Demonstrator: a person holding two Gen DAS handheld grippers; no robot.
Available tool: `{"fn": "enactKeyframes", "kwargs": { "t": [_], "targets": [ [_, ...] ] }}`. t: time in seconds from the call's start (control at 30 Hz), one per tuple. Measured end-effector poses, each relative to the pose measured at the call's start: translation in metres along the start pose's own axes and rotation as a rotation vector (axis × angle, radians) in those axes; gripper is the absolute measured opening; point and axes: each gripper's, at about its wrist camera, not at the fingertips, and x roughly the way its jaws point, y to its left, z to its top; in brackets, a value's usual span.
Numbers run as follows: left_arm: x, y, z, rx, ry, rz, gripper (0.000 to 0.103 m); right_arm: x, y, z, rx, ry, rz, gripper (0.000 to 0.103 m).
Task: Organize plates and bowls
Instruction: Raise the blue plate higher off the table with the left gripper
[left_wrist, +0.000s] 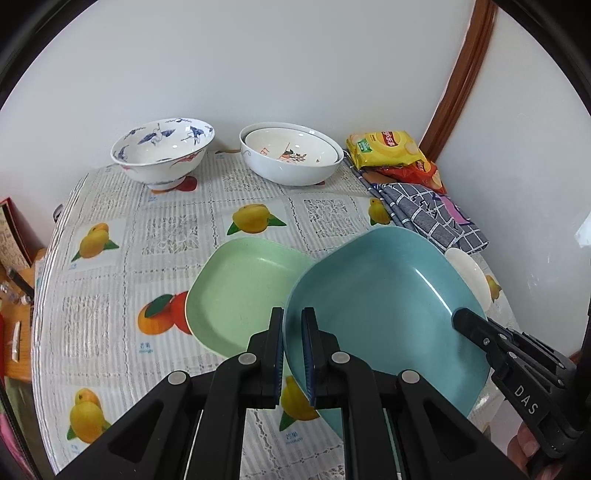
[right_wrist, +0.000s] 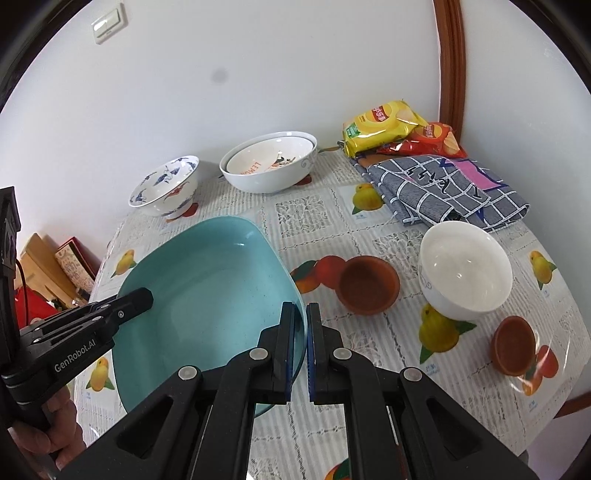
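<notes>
Blue plate (left_wrist: 384, 310) sits low in the middle of both views, lifted over the fruit tablecloth (left_wrist: 110, 288). Left gripper (left_wrist: 292, 332) pinches its left rim tight. Right gripper (right_wrist: 300, 332) pinches its right rim tight. Under it, at the left, lies a green plate (left_wrist: 240, 295). Crane bowl (left_wrist: 162, 151) and two nested white bowls (left_wrist: 291, 155) stand at the back by the wall.

Plates — two: one teal square plate (left_wrist: 388, 302), one green square plate (left_wrist: 236, 291).
Bowls — four: crane-pattern bowl (left_wrist: 162, 151); two nested white bowls, outer bowl (left_wrist: 288, 171) and inner bowl (left_wrist: 291, 147); one plain white bowl (right_wrist: 465, 269).
Small brown cups — two (right_wrist: 369, 284) (right_wrist: 513, 345).
Chip bags — two: yellow (right_wrist: 380, 125), red (right_wrist: 436, 140).
Checked cloth (right_wrist: 443, 188) — one.
</notes>
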Motion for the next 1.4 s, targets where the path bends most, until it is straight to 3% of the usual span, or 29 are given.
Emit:
{"fn": "enactKeyframes", "kwargs": {
  "t": [0.33,0.9,1.4],
  "targets": [
    [-0.01,-0.006,-0.019,-0.03,-0.009,0.026,0.009,-0.014,-0.002,-0.009,-0.041,-0.019,0.014,0.006],
    [-0.012,-0.039,-0.026,0.0,0.006,0.052,0.009,-0.019,-0.036,-0.016,0.003,-0.027,0.059,0.006],
    [-0.01,-0.045,-0.026,0.005,0.012,0.066,0.009,-0.018,-0.046,-0.016,0.017,-0.026,0.074,0.006]
  ]
}}
